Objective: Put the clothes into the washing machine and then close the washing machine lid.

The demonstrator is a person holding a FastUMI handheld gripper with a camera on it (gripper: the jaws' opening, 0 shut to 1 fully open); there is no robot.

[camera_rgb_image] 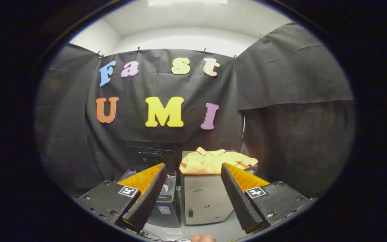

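Hand-held gripper [193, 168] spread wide, holding nothing. Yellow clothes [213, 160] lie beyond the fingers atop a grey cabinet [204, 200]. Washing machine [161, 201] beside it, lid up, partly hidden behind left finger.

Tool [193, 176] held level, fingers spread wide.
Left finger [148, 195] and right finger [239, 196] angled apart, ribbed black pads facing inward, orange backs outward, nothing between them, nothing touched. Black finger mounts with square markers at the base of each. Fingertip of a hand [203, 238] just visible below, between the mounts.
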